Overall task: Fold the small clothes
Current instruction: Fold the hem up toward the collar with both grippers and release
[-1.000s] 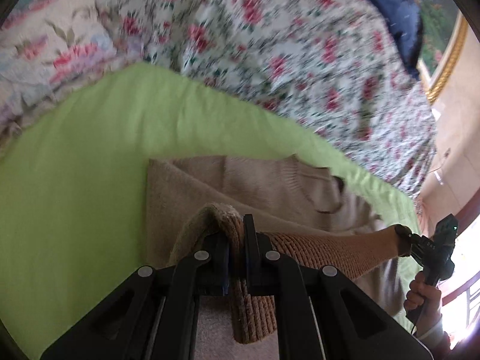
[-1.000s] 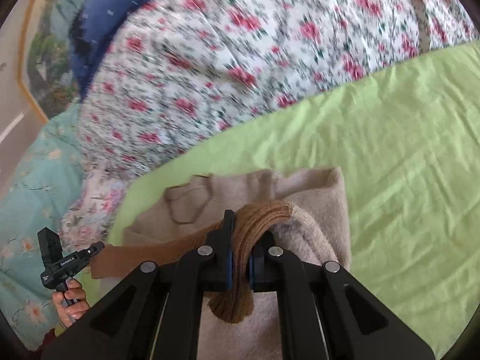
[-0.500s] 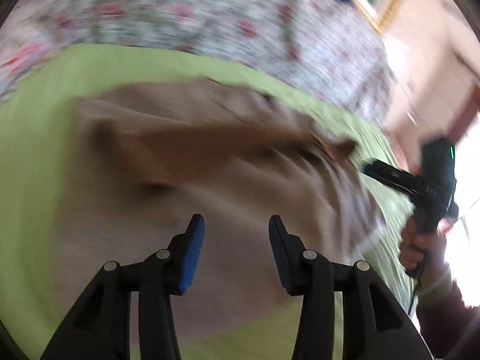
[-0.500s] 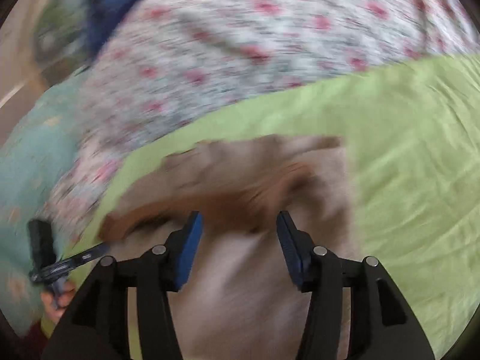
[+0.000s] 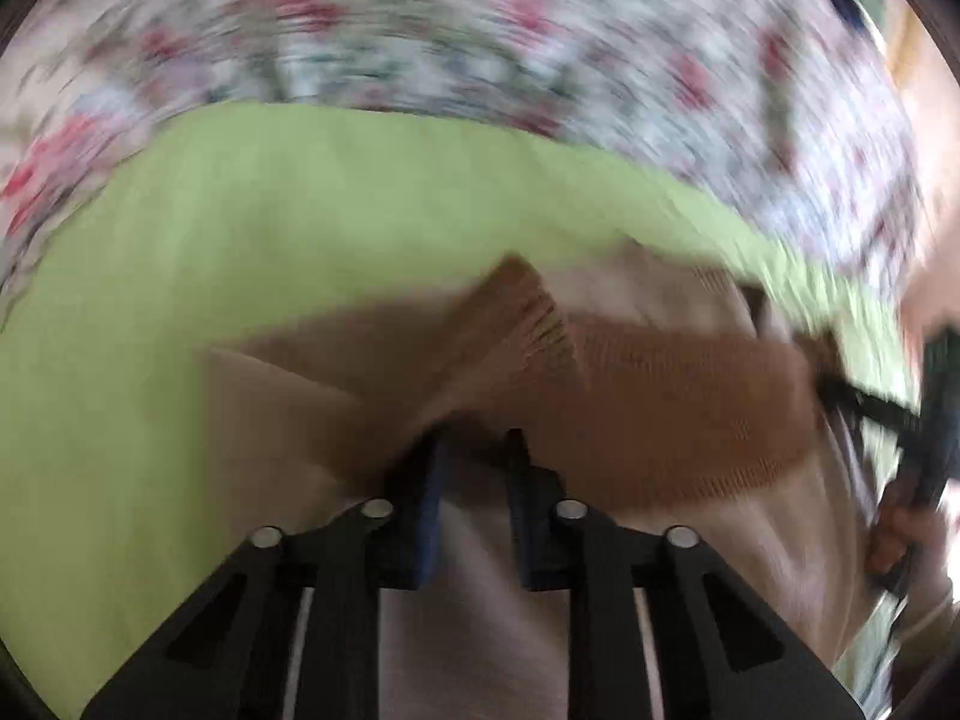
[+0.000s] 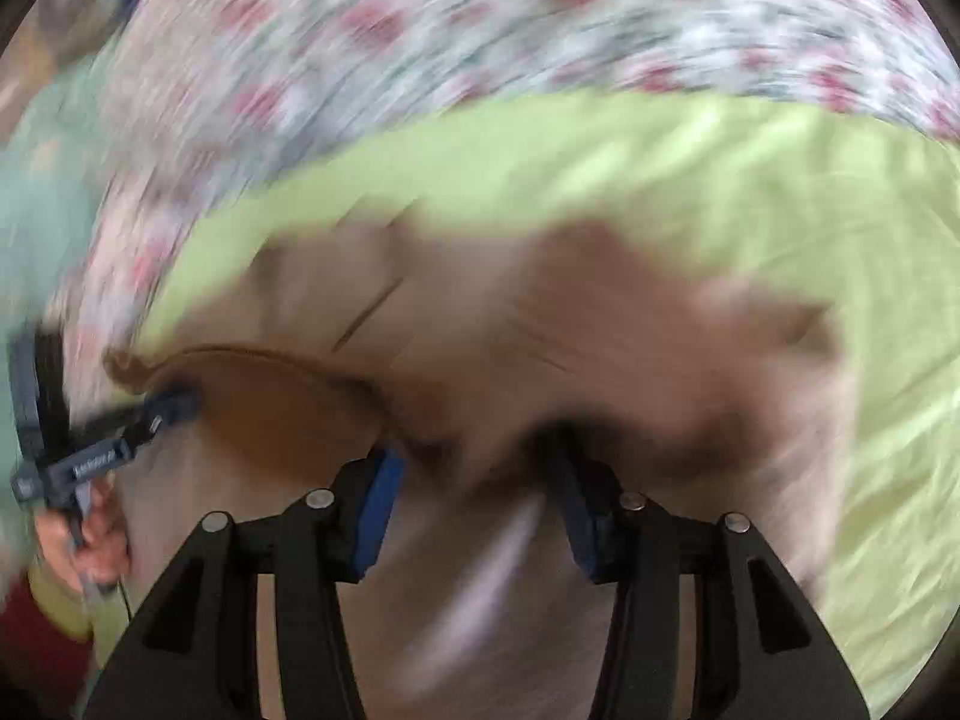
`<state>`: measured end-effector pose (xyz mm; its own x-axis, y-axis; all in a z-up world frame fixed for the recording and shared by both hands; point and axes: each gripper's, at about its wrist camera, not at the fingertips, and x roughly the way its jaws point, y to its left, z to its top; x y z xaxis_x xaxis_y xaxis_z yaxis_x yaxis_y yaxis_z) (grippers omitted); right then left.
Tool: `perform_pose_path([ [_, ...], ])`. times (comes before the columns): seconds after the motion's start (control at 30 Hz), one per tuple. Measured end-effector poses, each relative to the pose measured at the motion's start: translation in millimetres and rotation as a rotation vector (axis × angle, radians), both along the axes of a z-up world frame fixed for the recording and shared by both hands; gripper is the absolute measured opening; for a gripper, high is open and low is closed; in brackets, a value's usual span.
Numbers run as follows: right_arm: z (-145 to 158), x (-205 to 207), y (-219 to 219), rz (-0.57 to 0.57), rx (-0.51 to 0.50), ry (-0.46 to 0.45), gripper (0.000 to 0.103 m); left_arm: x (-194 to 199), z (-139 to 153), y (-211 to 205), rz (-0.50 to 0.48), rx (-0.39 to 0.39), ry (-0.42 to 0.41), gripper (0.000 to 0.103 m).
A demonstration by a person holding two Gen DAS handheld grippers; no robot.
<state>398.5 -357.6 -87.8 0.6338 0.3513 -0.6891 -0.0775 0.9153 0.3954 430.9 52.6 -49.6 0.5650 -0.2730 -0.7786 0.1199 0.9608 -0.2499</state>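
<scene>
Left gripper (image 5: 474, 456) seen with jaws parted, nothing pinched, tips right at brown ribbed band (image 5: 660, 408) of beige sweater (image 5: 480, 630). Right gripper (image 6: 474, 480) spread wide, also empty. Sweater laid on green sheet (image 5: 270, 228), floral quilt (image 5: 480, 30) behind. Everything badly blurred.

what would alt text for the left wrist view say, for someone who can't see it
Motion-blurred fisheye view along the left tool, its two fingers apart over a beige sweater with a brown ribbed sleeve folded across it. The sweater lies on a lime-green sheet with a floral quilt behind. At the right edge the right tool reaches the sleeve's end.
</scene>
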Motion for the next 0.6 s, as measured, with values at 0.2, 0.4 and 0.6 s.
perform_pose_path([
  [0.2,17.8,-30.7,-52.3,-0.227,0.083,-0.084,0.05,-27.3,6.7,43.0,0.151,-0.049,-0.033,0.03],
  [0.4,29.8,-103.0,-31.3,-0.157,0.135,-0.099,0.051,-120.9,15.1,36.4,0.112,-0.143,-0.046,0.036],
  [0.6,28.7,-175.7,2.3,-0.092,0.175,-0.093,0.053,-205.9,15.7,-1.5,0.059,-0.22,-0.038,0.048],
])
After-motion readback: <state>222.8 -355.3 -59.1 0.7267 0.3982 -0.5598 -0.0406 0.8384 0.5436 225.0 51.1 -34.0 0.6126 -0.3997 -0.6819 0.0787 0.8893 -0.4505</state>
